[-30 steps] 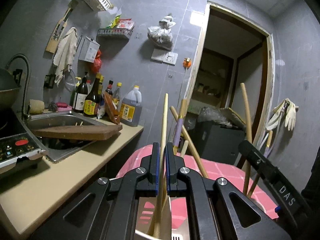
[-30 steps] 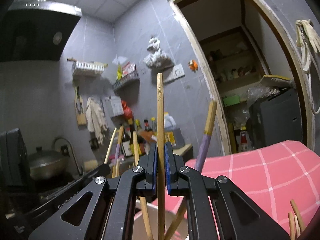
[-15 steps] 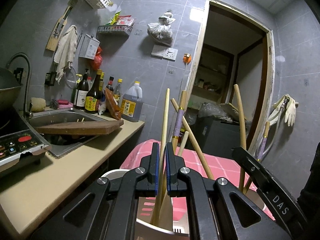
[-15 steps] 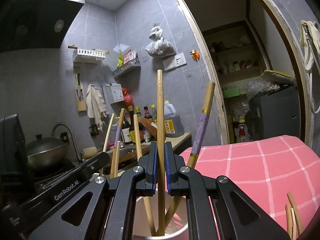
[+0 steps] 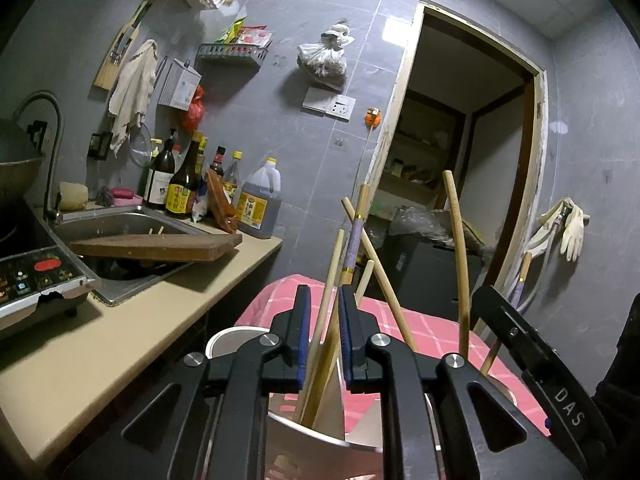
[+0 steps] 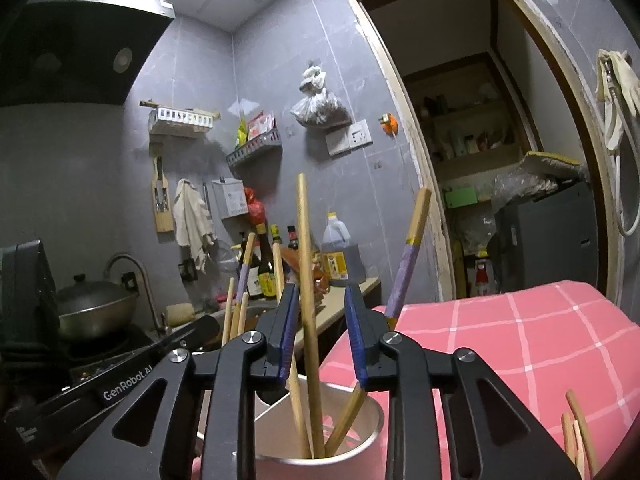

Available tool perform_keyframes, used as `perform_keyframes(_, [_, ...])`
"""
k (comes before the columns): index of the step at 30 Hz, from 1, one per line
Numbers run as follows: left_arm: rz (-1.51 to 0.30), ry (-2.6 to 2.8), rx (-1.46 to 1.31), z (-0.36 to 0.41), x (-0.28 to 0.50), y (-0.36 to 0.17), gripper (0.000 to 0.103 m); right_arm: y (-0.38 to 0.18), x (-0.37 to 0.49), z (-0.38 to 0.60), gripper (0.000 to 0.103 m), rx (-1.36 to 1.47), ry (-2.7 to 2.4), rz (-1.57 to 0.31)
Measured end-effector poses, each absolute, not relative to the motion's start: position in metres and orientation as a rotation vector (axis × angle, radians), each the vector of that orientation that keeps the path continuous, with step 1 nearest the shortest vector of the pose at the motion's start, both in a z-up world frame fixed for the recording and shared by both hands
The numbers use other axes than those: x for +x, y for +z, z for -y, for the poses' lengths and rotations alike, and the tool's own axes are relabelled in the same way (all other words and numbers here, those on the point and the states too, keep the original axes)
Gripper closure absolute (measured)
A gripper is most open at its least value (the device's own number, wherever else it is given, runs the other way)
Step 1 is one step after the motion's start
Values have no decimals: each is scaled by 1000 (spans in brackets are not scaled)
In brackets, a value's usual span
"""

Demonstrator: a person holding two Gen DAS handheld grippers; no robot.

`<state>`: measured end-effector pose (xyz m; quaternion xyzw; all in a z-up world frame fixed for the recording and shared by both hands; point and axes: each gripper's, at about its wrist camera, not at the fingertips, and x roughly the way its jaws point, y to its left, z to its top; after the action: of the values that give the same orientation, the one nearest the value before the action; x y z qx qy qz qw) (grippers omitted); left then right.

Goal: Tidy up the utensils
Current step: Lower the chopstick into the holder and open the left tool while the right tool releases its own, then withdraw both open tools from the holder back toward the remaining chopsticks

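The left gripper (image 5: pixel 324 336), black with blue-padded fingers (image 5: pixel 303 332), stands parted at the lower centre of the left wrist view, a plain pale wooden chopstick (image 5: pixel 325 312) rising loose through the gap without clear contact on either pad. That stick leans in a round metal utensil holder (image 5: pixel 320 440) just below the jaws, together with a purple-banded wooden chopstick with gold rings (image 5: pixel 355 232) and other plain sticks fanning toward the upper centre. A curved bamboo chopstick (image 5: pixel 458 256) stands right of centre, beside the black body of the other tool.

In the right wrist view the right gripper (image 6: pixel 322 332), of the same black and blue build, is spread wide at lower centre. A tall plain wooden chopstick (image 6: pixel 306 264) stands free between its jaws, its foot in the shiny round metal holder (image 6: pixel 372 436) at the bottom centre. A purple-banded chopstick (image 6: pixel 406 264) leans out of the same holder toward the right, behind the right finger.

The holder rests on a pink checked tablecloth (image 6: pixel 520 340) filling the right side. A few more wooden chopsticks (image 6: pixel 576 428) lie on the cloth at the lower right corner. At the left of the left wrist view are a beige countertop (image 5: pixel 100 344), a steel sink (image 5: pixel 120 220) bridged by a dark wooden cutting board (image 5: pixel 160 246), and sauce bottles (image 5: pixel 184 188) against the grey tiled wall (image 5: pixel 288 80).
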<state>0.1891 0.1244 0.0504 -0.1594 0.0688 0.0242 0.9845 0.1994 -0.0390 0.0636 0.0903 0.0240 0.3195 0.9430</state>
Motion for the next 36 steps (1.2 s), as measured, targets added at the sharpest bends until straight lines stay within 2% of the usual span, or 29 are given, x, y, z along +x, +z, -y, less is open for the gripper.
perform_keyframes(4, [-132,49,-328,-125,183,53,91,64,199,40,81,188,643,-40])
perform_keyframes(14, [-108,64,-340,-130,170,66,68,82,190,46,78,179,609,-13])
perform_keyframes(17, [-105,76,-330,-129,166,73,59,89,185,54,71,179,591,-17])
perform_keyframes(23, [-104,69,-302,-117,156,85,48,100,172,80,49,188,562,-51])
perform_keyframes(26, [-101,49,-279,-105,150,91,37,104,161,98,33,194,545,-57])
perform_keyframes(27, [-100,41,-272,-101,149,92,34,106,157,105,24,198,537,-57])
perform_keyframes(29, [-102,16,-257,-91,145,94,31,109,149,121,19,197,512,-54])
perform_keyframes(30, [-106,8,-255,-88,145,95,26,110,146,127,15,193,496,-54])
perform_keyframes(33, [-118,-29,-250,-74,142,94,24,114,138,147,0,195,448,-57])
perform_keyframes(36, [-129,-67,-231,-60,138,93,22,115,130,166,0,178,415,-60])
